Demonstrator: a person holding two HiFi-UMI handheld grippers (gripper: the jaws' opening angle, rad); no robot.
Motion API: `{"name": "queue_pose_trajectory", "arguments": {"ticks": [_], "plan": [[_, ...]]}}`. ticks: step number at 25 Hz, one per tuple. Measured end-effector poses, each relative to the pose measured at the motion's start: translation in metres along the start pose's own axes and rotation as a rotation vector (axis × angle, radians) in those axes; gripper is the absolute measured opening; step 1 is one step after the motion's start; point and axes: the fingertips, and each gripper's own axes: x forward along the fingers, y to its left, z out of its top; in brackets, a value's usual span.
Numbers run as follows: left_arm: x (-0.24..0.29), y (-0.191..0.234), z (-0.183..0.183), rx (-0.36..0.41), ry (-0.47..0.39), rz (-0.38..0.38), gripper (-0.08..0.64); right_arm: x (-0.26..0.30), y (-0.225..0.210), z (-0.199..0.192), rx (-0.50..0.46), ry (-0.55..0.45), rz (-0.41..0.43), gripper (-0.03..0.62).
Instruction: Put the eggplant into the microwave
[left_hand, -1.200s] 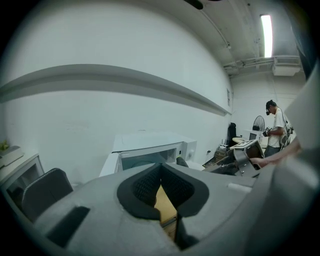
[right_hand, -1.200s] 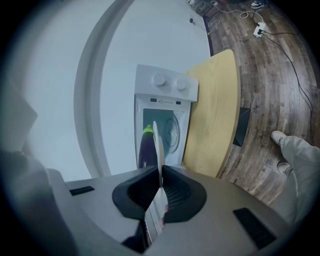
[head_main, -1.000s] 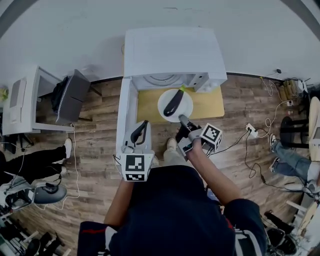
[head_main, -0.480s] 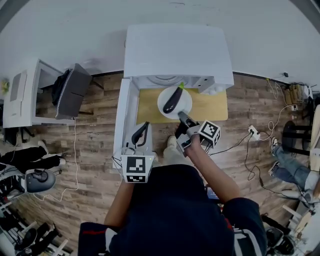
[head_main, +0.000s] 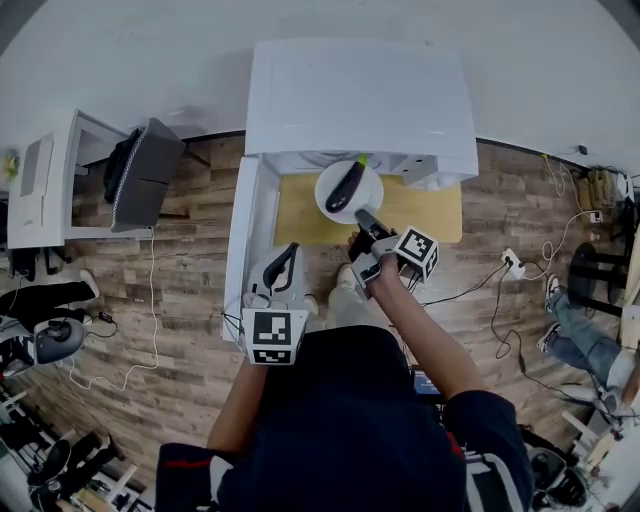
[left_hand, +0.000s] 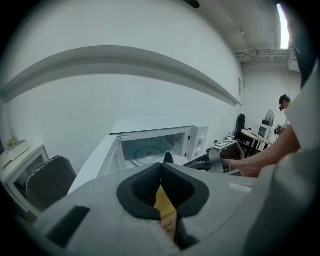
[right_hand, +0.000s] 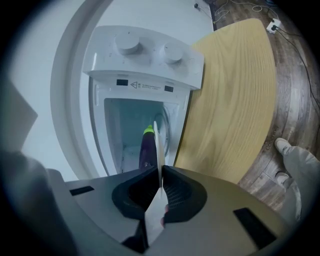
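Note:
A dark purple eggplant with a green stem lies on a white plate. The plate hangs over the wooden table, right at the mouth of the white microwave. The microwave's door stands open to the left. My right gripper is shut on the plate's near rim. In the right gripper view the plate shows edge-on between the jaws, with the eggplant in front of the lit cavity. My left gripper hovers by the door, shut and holding nothing; its view faces the cavity.
A white side desk and a black chair stand at the left. Cables and a power strip lie on the wooden floor at the right. Another person's legs show at the far right.
The right gripper has carried the plate with the eggplant forward, closer to the microwave's opening. The left gripper has sunk a little and stays by the door.

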Motion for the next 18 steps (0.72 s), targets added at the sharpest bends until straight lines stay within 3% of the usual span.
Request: {"name": "queue_pose_trajectory", "arguments": {"ticks": [18], "plan": [[0.017, 0.004, -0.012, -0.006, 0.051, 0.009, 0.015, 0.038, -0.021, 0.019, 0.006, -0.002, -0.032, 0.023]]}}
